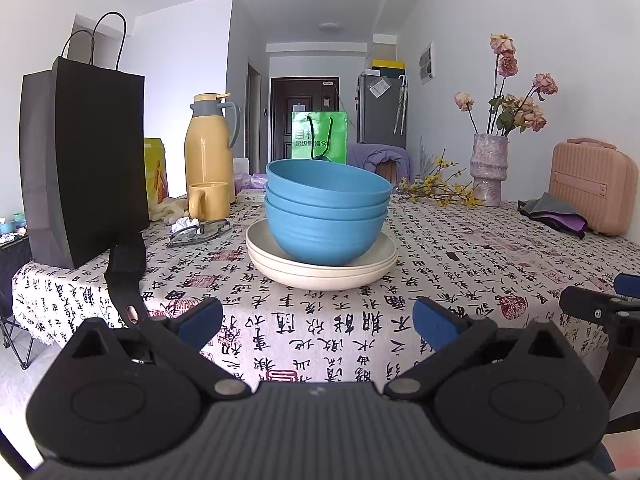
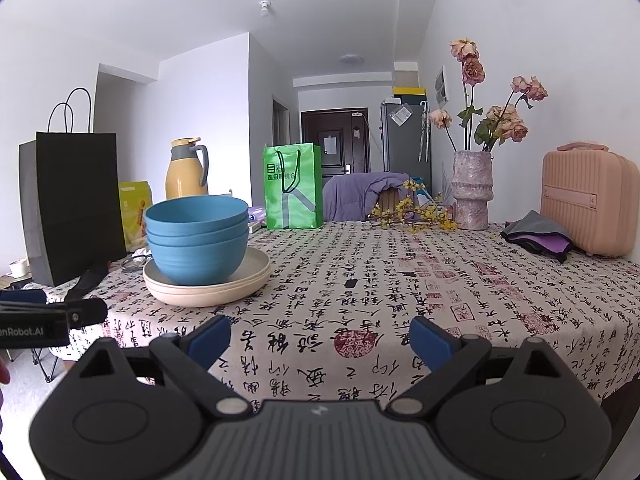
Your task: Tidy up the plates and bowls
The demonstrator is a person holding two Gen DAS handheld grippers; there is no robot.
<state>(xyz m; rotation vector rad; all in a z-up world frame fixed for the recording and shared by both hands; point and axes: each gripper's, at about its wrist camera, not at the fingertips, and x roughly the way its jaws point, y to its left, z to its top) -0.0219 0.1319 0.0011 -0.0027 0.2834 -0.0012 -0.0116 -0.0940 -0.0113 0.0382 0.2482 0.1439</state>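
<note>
Three blue bowls (image 1: 326,216) sit nested on a stack of cream plates (image 1: 320,270) on the calligraphy tablecloth, straight ahead in the left wrist view. The same bowls (image 2: 196,236) and plates (image 2: 208,286) are at the left in the right wrist view. My left gripper (image 1: 318,322) is open and empty, near the table's front edge, a short way before the stack. My right gripper (image 2: 320,340) is open and empty, to the right of the stack over the table's front part.
A black paper bag (image 1: 84,160), yellow thermos (image 1: 210,148), yellow mug (image 1: 208,200) and glasses (image 1: 198,232) stand left of the stack. A green bag (image 2: 294,186), a vase with flowers (image 2: 472,190), folded cloths (image 2: 536,236) and a pink case (image 2: 588,204) are behind and right.
</note>
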